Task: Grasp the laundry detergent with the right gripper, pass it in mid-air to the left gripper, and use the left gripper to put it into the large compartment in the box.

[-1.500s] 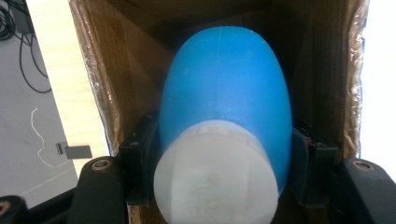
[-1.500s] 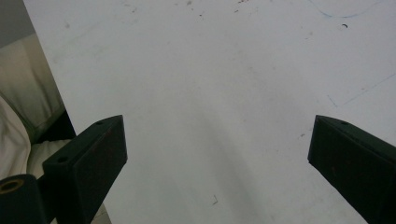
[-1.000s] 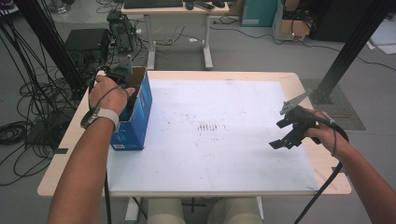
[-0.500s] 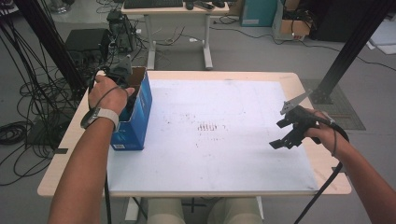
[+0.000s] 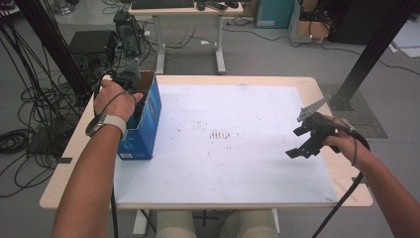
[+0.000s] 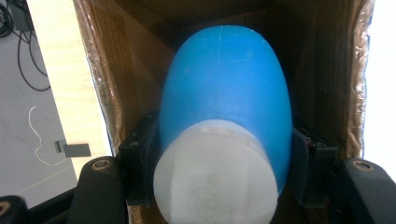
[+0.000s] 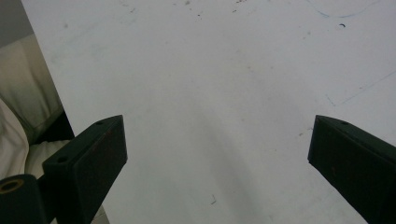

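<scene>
Left gripper (image 6: 219, 154), inside the box (image 5: 148, 114), clamps a blue bottle (image 6: 229, 93); right gripper (image 7: 217, 154) gapes empty.

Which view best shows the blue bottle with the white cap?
The left gripper view: the blue bottle sits close up inside the cardboard box, clamped by the left gripper. In the high view the hand covers it. The right gripper view looks at the white mat.
</scene>
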Available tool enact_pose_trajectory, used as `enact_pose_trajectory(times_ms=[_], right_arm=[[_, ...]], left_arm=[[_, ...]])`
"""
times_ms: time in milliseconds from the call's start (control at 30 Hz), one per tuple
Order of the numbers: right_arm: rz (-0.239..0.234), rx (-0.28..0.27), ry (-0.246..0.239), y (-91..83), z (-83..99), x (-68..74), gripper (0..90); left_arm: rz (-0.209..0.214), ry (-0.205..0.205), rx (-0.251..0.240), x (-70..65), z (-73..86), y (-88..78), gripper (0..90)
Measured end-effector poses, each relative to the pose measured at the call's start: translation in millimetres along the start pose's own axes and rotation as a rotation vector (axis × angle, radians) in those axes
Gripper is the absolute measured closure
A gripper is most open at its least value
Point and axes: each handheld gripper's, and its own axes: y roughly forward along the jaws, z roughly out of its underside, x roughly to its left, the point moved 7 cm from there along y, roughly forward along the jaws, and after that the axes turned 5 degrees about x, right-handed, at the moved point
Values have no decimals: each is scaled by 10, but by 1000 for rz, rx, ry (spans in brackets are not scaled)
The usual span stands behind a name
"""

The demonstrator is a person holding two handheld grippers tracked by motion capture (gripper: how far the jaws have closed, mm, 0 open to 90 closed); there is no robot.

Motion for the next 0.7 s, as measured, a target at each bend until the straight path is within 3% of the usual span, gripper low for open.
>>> enact_pose_trajectory(times_ms=[700], right_arm=[[1, 2, 0, -16, -1, -5, 48]], left_arm=[[-4, 1, 3, -1, 2, 1, 377]])
